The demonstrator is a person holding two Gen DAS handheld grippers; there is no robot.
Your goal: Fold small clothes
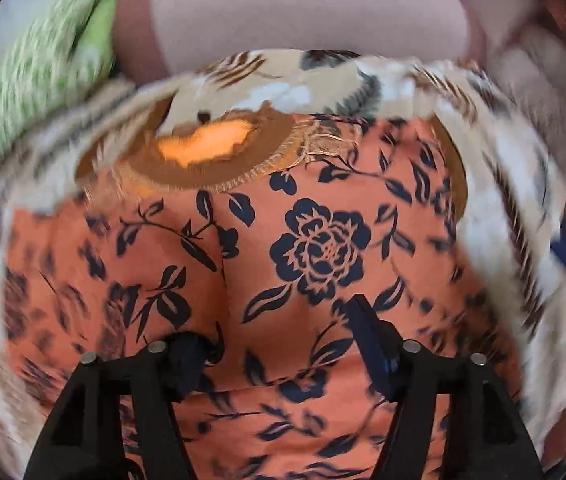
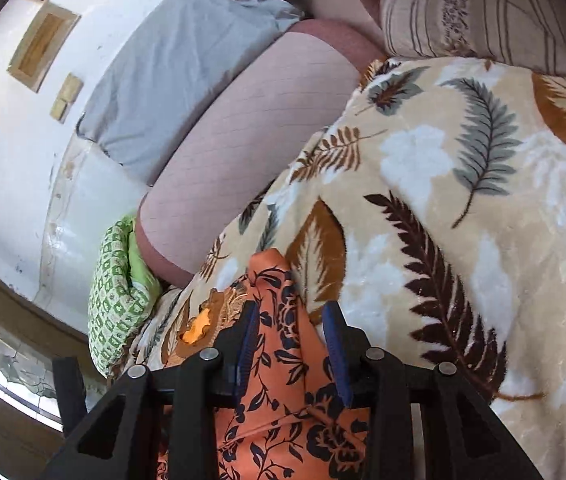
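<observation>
Orange garment [image 1: 315, 248] with dark navy rose print is lying on a leaf-patterned fleece blanket [image 2: 463, 184], brown neckline trim showing. Right gripper [image 2: 295, 344] is pinching a bunched fold of it; left gripper [image 1: 279, 344] is hovering above it, fingers spread, nothing between. Pink pillow [image 2: 251, 136], green patterned cloth [image 2: 115, 292] and white wall [image 2: 11, 152] are sitting behind.

My left wrist view smears the leaf-print blanket [image 1: 503, 200] and green cloth [image 1: 35, 92] into streaks. The orange floral garment [image 2: 283, 392] runs off my right view's bottom edge, its lower part hidden behind my gripper's frame.
</observation>
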